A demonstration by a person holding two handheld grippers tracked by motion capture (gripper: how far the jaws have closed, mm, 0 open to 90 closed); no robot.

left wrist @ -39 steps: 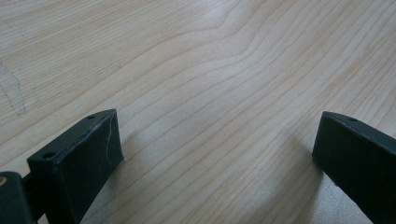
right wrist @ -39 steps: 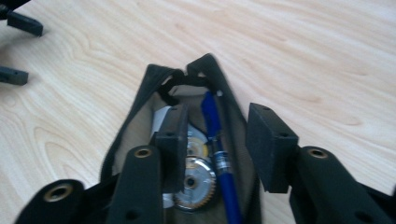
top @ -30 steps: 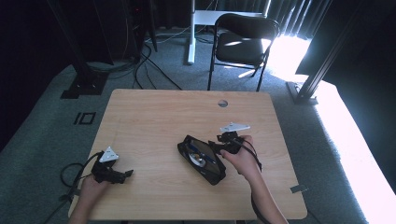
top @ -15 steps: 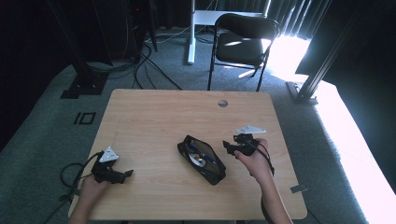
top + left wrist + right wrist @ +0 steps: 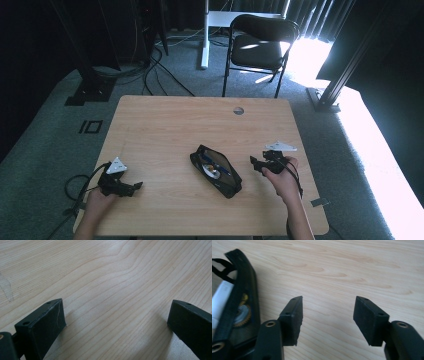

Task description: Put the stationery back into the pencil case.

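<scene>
High view: open black pouch (image 5: 216, 171) at lower centre of the table (image 5: 165, 125); right gripper (image 5: 257, 165) just right of it, apart.

Left gripper view: left gripper (image 5: 113, 322) spread wide over bare wood.

Right gripper view: jaws have just been opening, nothing between; pouch at left edge. Best to keep clear of the pouch rim.

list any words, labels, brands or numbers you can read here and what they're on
No readable text in any view.
Black pouch: the items inside bear no legible print; a white item and a gold-coloured round piece show in the right gripper view, with no lettering to make out.
Left gripper and right gripper: no markings visible.
Wooden table: plain grain, no label.
</scene>
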